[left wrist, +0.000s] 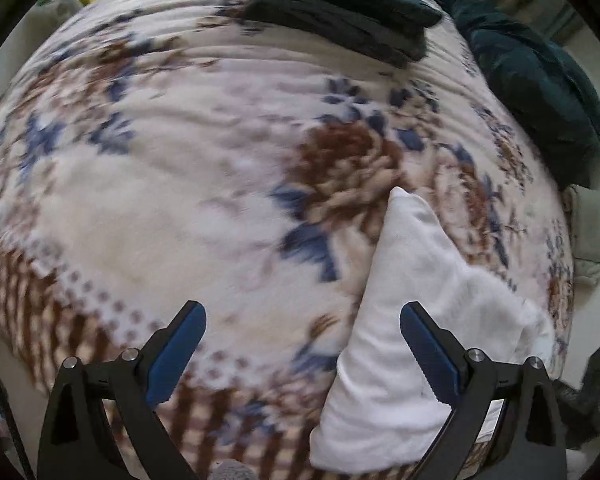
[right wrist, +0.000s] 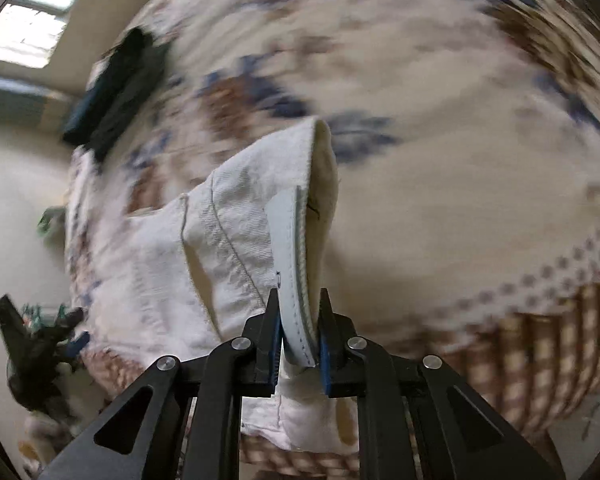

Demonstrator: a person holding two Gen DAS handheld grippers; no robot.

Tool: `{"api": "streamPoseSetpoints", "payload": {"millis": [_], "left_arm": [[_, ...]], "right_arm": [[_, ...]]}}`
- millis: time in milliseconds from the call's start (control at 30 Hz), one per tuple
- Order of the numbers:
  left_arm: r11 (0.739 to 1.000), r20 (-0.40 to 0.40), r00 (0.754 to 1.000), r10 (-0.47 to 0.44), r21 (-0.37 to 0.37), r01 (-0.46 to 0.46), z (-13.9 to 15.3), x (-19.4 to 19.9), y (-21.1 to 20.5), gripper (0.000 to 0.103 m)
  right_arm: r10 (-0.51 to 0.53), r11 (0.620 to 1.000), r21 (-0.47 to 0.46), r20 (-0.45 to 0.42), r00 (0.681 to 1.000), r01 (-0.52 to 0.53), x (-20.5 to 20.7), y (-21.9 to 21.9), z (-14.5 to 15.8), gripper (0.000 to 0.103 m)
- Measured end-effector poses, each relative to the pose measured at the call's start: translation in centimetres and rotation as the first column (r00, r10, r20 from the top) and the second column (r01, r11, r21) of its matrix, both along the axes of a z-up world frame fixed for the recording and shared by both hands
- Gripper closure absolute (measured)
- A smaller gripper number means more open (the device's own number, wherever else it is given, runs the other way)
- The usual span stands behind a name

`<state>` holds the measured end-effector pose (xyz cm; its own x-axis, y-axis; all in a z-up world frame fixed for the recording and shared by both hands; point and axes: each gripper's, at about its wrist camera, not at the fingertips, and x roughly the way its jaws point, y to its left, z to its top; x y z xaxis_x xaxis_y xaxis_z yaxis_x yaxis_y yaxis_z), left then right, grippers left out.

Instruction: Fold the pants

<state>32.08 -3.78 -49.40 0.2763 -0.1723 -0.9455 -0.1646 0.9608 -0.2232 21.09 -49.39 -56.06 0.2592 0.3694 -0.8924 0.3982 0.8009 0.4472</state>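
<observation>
- My right gripper (right wrist: 299,320) is clamped on the white pants (right wrist: 228,248) – both blue pads pinch a thick hemmed/waistband edge w/ a pale leather-like patch (right wrist: 288,248) showing betw. the jaws.
- From that grip the fabric lifts up off the bed and drapes away to the left in the right wrist view; seams and a pocket-like slit are visible. More of the cloth hangs below the jaws.
- My left gripper (left wrist: 302,316) is released – jaws spread wide, nothing betw. them, pointing down at the bed.
- The left grip's right-side finger (left wrist: 428,352) sits in front of the pants (left wrist: 412,320) in the left wrist view; can't tell if it touches the cloth. Its other finger is over bare blanket.
- In the left view the pants show as a bunched white wedge, narrow tip pointing up-frame, wide end near the bed's front edge, lower right.
- All of it rests on a floral blanket (left wrist: 180,200) – cream ground w/ brown + blue flowers, brown checked border nr the edge.
- Far side of bed: a stack of dark folded clothes (left wrist: 340,8), well apart from the pants.
- Right of that stack, a loose dark green garment (left wrist: 540,100) heaped along the bed's edge.
- Right wrist view: window (right wrist: 32,24) upper left; my left gripper shows as a dark blurred shape at lower left.
- Both views are motion-blurred, so fine detail on the blanket is soft.
</observation>
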Motion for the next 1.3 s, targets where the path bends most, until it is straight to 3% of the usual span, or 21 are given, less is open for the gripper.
{"api": "streamPoseSetpoints", "payload": {"millis": [133, 200, 233, 267, 333, 367, 433, 467, 500, 633, 667, 700, 800, 933, 967, 1033, 1067, 1100, 1133, 1167, 1300], "left_arm": [[0.996, -0.044, 0.997, -0.063, -0.066, 0.061, -2.2, 3.7, -3.4, 0.004], [0.993, -0.084, 0.992, -0.089, -0.089, 0.082, -3.8, 5.6, -4.9, 0.004], [0.991, -0.104, 0.989, -0.104, -0.1, 0.094, -4.8, 6.6, -5.6, 0.004], [0.99, -0.119, 0.986, -0.114, -0.093, 0.104, -5.6, 7.6, -6.1, 0.004], [0.987, -0.152, 0.978, -0.146, -0.094, 0.133, -7.4, 9.2, -7.1, 0.004], [0.984, -0.166, 0.973, -0.163, -0.102, 0.147, -8.2, 9.8, -7.4, 0.004], [0.976, -0.175, 0.964, -0.2, -0.12, 0.18, -9.3, 10.7, -8.1, 0.022], [0.97, -0.155, 0.963, -0.221, -0.14, 0.2, -9.4, 10.9, -8.5, 0.052], [0.962, -0.139, 0.959, -0.248, -0.148, 0.228, -9.4, 11.1, -9.0, 0.067], [0.958, -0.116, 0.954, -0.276, -0.109, 0.264, -9.8, 11.3, -9.6, 0.071], [0.96, -0.121, 0.956, -0.269, -0.115, 0.255, -10.2, 11.5, -9.3, 0.072], [0.963, -0.126, 0.958, -0.257, -0.123, 0.242, -10.7, 11.7, -8.8, 0.073], [0.963, -0.151, 0.96, -0.236, -0.165, 0.211, -12.1, 12.2, -7.7, 0.074], [0.96, -0.16, 0.964, -0.213, -0.218, 0.176, -11.4, 12.4, -7.1, 0.071], [0.955, -0.159, 0.964, -0.214, -0.242, 0.172, -10.8, 12.3, -6.9, 0.068], [0.937, -0.13, 0.969, -0.21, -0.311, 0.161, -9.0, 11.5, -5.8, 0.062], [0.931, -0.112, 0.973, -0.201, -0.329, 0.155, -8.1, 10.9, -5.2, 0.047], [0.928, -0.089, 0.978, -0.191, -0.342, 0.15, -7.3, 10.2, -4.6, 0.029], [0.919, -0.053, 0.983, -0.178, -0.365, 0.147, -6.5, 9.3, -3.9, 0.021], [0.907, -0.025, 0.986, -0.167, -0.395, 0.144, -6.1, 8.5, -3.4, 0.005], [0.883, -0.093, 0.979, -0.181, -0.454, 0.12, -8.2, 5.6, -3.2, 0.002]], "right_arm": [[-0.036, 0.999, 0.03, -0.072, 0.997, 0.039, -0.5, -3.2, -3.6, 0.081], [-0.032, 0.998, 0.04, -0.137, 0.99, 0.038, 0.3, -3.1, -6.0, 0.059], [-0.057, 0.996, 0.056, -0.157, 0.986, 0.066, 0.3, -3.5, -6.5, 0.057], [-0.079, 0.993, 0.074, -0.148, 0.986, 0.09, 0.2, -3.6, -6.4, 0.052], [-0.161, 0.977, 0.12, -0.119, 0.98, 0.175, -1.3, -4.9, -5.5, 0.026], [-0.185, 0.972, 0.126, -0.122, 0.975, 0.2, -2.2, -5.4, -5.3, 0.022], [-0.23, 0.959, 0.138, -0.138, 0.963, 0.248, -4.1, -5.3, -5.1, 0.022], [-0.236, 0.954, 0.15, -0.153, 0.96, 0.259, -4.9, -5.2, -5.3, 0.022], [-0.242, 0.949, 0.163, -0.179, 0.954, 0.271, -5.7, -4.6, -5.9, 0.022], [-0.268, 0.888, 0.312, -0.247, 0.931, 0.338, -7.9, -2.3, -9.3, 0.025], [-0.27, 0.866, 0.367, -0.231, 0.935, 0.34, -7.8, -0.9, -10.2, 0.05], [-0.281, 0.859, 0.377, -0.217, 0.935, 0.346, -8.1, -0.4, -10.7, 0.058], [-0.327, 0.868, 0.325, -0.197, 0.924, 0.376, -8.6, -0.7, -11.2, 0.064], [-0.316, 0.894, 0.267, -0.194, 0.929, 0.36, -8.7, -0.6, -10.7, 0.064], [-0.302, 0.901, 0.263, -0.193, 0.934, 0.346, -8.5, -0.4, -10.3, 0.059], [-0.286, 0.899, 0.286, -0.189, 0.939, 0.331, -8.3, 0.2, -9.6, 0.035], [-0.292, 0.889, 0.31, -0.18, 0.939, 0.336, -8.6, 0.3, -9.2, 0.018], [-0.312, 0.863, 0.367, -0.149, 0.938, 0.346, -9.3, 0.6, -8.8, 0.016], [-0.326, 0.844, 0.407, -0.13, 0.936, 0.35, -10.0, 0.6, -8.5, 0.016], [-0.333, 0.826, 0.439, -0.125, 0.935, 0.353, -10.3, 1.0, -8.5, 0.016], [-0.334, 0.763, 0.537, -0.151, 0.931, 0.36, -11.1, 3.5, -11.2, 0.016]]}}
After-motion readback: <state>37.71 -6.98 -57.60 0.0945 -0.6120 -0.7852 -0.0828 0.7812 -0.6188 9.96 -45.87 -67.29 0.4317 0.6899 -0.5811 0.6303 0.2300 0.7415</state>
